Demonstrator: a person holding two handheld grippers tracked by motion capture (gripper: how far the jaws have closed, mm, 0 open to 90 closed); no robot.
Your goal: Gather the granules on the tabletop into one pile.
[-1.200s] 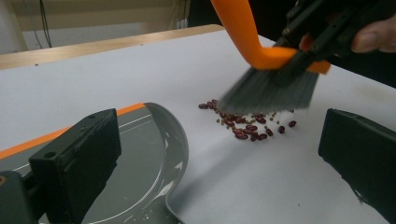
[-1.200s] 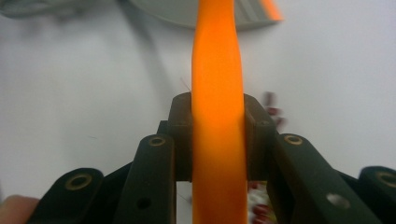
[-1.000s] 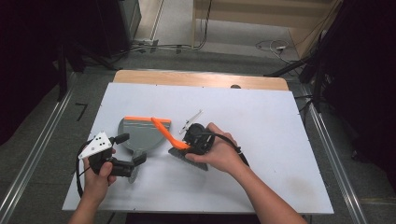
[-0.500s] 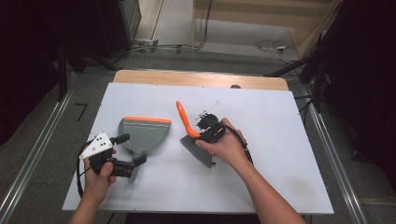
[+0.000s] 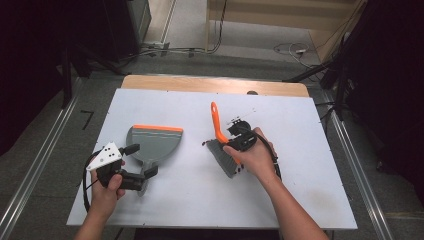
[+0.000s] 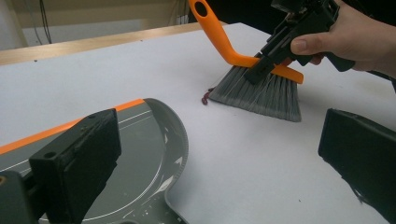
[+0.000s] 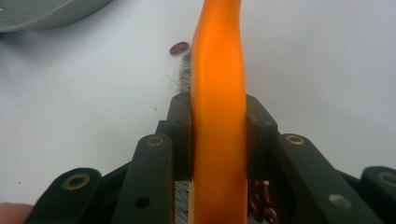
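So the setup is a white rectangular table (image 5: 300,200) with a light wooden strip (image 5: 200,84) running along its far edge. It sits on a grey floor (image 5: 45,135) – looks like carpet, can't be sure. Silver metal rails (image 5: 35,170) run along the floor on both sides of the table. Beyond the far edge there's a bundle of black and white cables (image 5: 170,50) trailing across the floor, plus a pale wooden panel (image 5: 280,12) at the back. The left and right sides are pretty dark – black stands or drapes (image 5: 380,65), hard to tell which. Light falls evenly from above.
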